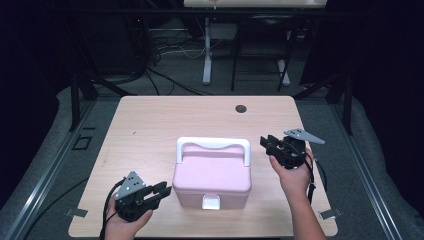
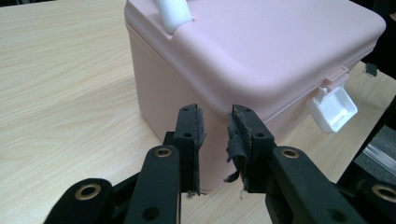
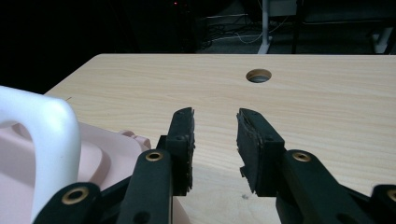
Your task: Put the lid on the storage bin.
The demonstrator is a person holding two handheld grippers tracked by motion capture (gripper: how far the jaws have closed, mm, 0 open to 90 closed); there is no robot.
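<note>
A pink box (image 1: 212, 175) with a white handle (image 1: 213, 145) sits mid-surface (image 1: 150, 125). The left tongs (image 1: 161, 191), jaws slightly apart and empty, point at its near-left corner; the right tongs (image 1: 267, 142), also apart, hover beside the handle.

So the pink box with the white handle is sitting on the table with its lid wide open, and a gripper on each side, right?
Not quite: the lid is closed on the pink box, as the left gripper view shows. The white handle, the table and a gripper on each side, left gripper and right gripper, are right.
</note>
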